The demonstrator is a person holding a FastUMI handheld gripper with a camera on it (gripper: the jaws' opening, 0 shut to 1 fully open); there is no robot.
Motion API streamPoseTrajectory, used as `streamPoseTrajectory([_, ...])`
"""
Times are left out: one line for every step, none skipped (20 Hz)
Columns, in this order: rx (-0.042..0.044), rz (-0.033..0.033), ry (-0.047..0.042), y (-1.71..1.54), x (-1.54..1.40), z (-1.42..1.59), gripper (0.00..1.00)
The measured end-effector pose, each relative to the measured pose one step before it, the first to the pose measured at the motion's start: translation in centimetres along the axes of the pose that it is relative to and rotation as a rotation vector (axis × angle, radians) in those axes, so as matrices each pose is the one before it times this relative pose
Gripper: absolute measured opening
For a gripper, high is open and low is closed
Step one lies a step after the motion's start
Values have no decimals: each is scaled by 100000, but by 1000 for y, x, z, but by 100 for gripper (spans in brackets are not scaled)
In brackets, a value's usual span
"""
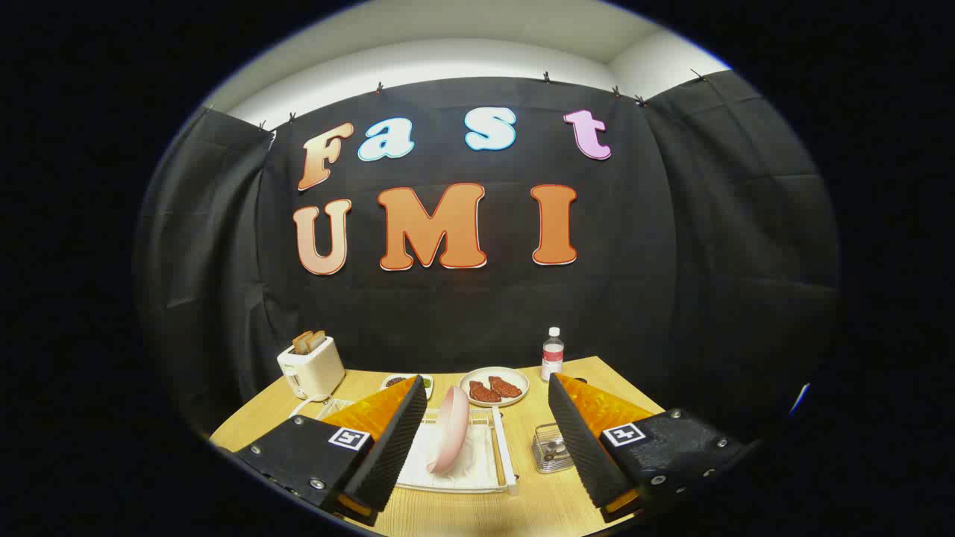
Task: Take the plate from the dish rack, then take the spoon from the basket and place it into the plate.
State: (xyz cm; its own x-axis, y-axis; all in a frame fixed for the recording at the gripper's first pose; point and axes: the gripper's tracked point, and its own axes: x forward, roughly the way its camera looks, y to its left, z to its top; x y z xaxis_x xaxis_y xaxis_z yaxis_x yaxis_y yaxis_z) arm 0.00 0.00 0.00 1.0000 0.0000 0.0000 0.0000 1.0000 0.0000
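With your jaws spread wide above the table [418, 514], lower them around the upright plate [451, 429] in the dish rack [489, 477].

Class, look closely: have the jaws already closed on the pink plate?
No: the gripper is open, and the pink plate stands on edge in the dish rack between the jaws, untouched.
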Motion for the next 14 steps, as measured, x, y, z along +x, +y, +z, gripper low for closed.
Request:
streamPoseTrajectory([-10,-40,495,-8,109,-113,97])
streamPoseTrajectory([0,43,209,-22,143,3,97])
streamPoseTrajectory([98,-137,198,-79,242,-58,97])
streamPoseTrajectory([114,175,423,8,276,-76,97])
streamPoseTrajectory([-8,153,605,26,192,-205,97])
streamPoseTrajectory([-303,-85,525,-19,222,-151,97])
streamPoseTrajectory([-622,-119,361,-6,127,-203,97])
streamPoseTrajectory([-511,143,456,18,133,-169,97])
streamPoseTrajectory([-446,78,387,-36,104,-231,97])
streamPoseTrajectory([-18,-235,538,-101,182,-219,97])
streamPoseTrajectory([552,185,822,-76,232,-380,97])
streamPoseTrajectory([986,206,848,-9,208,-327,98])
streamPoseTrajectory([1014,296,991,11,193,-361,98])
streamPoseTrajectory([641,224,690,-22,162,-204,98])
